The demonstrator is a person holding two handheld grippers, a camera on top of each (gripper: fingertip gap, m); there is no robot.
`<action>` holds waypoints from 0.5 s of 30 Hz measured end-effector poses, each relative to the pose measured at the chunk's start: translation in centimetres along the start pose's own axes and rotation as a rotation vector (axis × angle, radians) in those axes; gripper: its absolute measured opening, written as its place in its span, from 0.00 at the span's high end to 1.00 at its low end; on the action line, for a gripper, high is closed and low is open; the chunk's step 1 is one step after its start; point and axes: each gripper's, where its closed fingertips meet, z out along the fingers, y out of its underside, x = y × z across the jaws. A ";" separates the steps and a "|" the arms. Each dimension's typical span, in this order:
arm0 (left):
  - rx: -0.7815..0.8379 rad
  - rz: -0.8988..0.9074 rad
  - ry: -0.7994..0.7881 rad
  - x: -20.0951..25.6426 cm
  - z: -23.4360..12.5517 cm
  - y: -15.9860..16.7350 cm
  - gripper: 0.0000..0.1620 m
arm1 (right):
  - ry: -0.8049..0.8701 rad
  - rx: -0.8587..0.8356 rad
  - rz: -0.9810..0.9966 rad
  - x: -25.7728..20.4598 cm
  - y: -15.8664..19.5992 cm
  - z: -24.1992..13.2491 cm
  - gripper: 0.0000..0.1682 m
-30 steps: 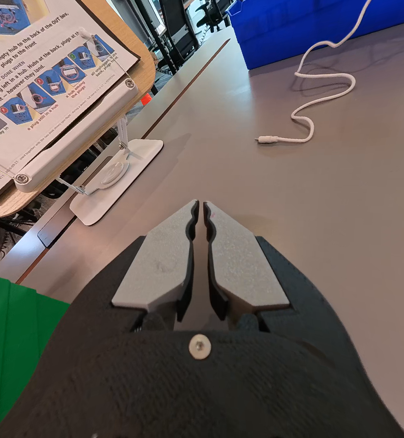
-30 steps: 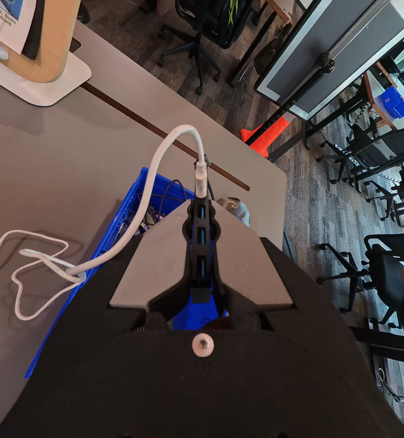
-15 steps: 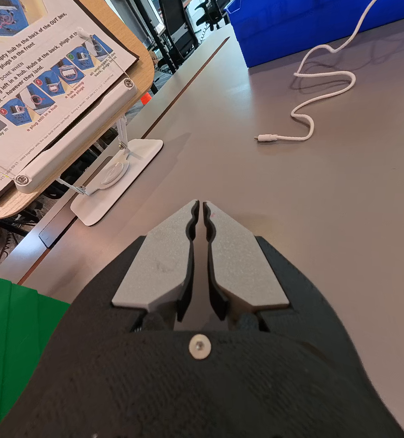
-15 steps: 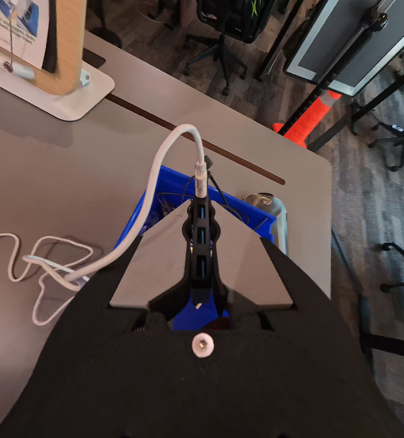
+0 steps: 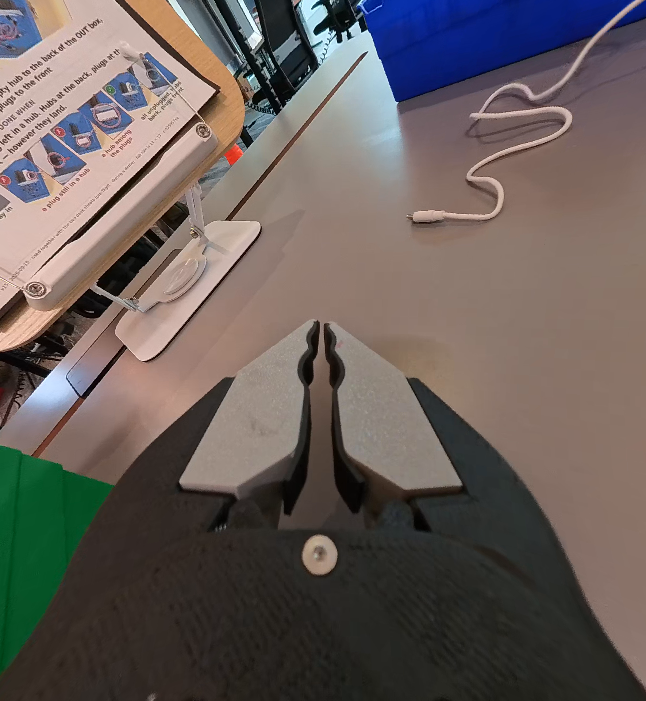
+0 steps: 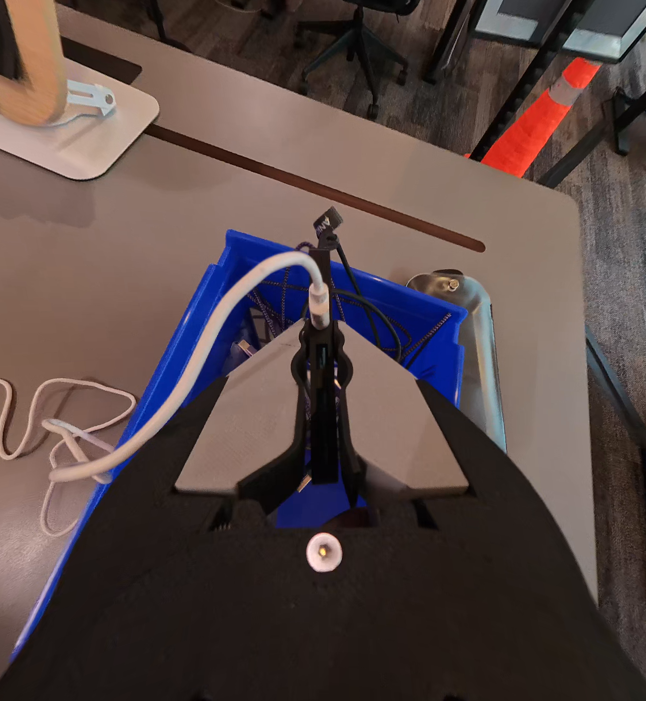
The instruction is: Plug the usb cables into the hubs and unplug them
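In the right wrist view my right gripper [image 6: 320, 329] is shut on a slim black USB hub [image 6: 322, 417], held above the open blue bin [image 6: 397, 299]. A white USB cable [image 6: 200, 360] is plugged into the hub's far end. It arcs left over the bin wall and lies in loops on the table. The hub's own black lead with a tag [image 6: 327, 223] hangs into the bin among dark braided cables. In the left wrist view my left gripper [image 5: 321, 326] is shut and empty, low over the grey table [image 5: 465, 341]. The white cable's free plug [image 5: 425, 217] lies ahead, to its right.
A document stand with a printed sheet [image 5: 67, 132] and white base [image 5: 185, 288] stands at the left table edge. A green bin [image 5: 18, 550] is at my near left and the blue bin [image 5: 465, 45] far right. A shiny metal part [image 6: 477, 341] lies right of the bin. Office chairs and an orange cone [image 6: 534, 125] are on the floor.
My right gripper has swung with the hub and plugged cable to look more steeply down into the blue bin. The left gripper has not moved.
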 end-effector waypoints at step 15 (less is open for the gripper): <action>-0.013 0.020 -0.003 0.2 0.1 0.2 1.00 | -0.164 -0.256 0.204 -2.4 6.4 5.4 0.88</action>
